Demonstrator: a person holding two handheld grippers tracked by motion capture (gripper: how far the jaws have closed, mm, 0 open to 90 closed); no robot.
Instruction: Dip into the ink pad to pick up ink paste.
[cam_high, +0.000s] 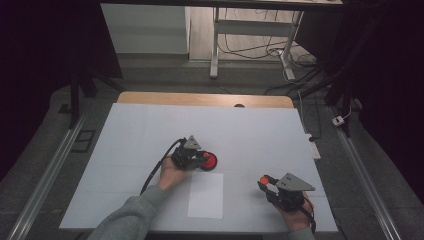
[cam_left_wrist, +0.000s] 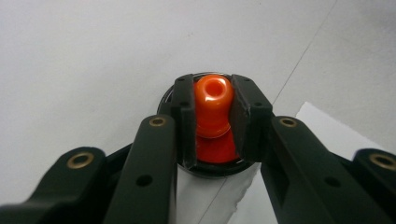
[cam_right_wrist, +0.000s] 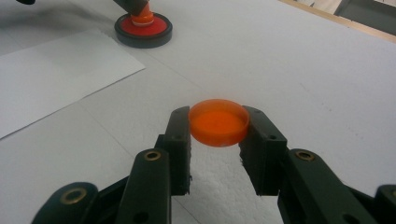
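A: White table (cam_high: 150, 125), sheet of paper (cam_high: 205, 195). Left gripper (cam_left_wrist: 213, 112)?
B: Clamped on the orange knob (cam_left_wrist: 213, 100) of the red disc (cam_right_wrist: 143, 29). Right gripper (cam_right_wrist: 218, 135) pinches an orange cap (cam_right_wrist: 218, 122), near the table's right front

We are looking at a lab or test room set up for recording, not a home. Our work table (cam_high: 150, 130) is covered in plain white board with a wooden edge (cam_high: 205, 99) showing at twelve o'clock. Metal rails (cam_high: 47, 175) run along the floor at nine and three o'clock. Black curtains (cam_high: 45, 45) close in both sides. At one o'clock stands a desk frame (cam_high: 250, 30) with loose cables (cam_high: 250, 50) under it, and a power strip (cam_high: 313, 148) lies at three o'clock.
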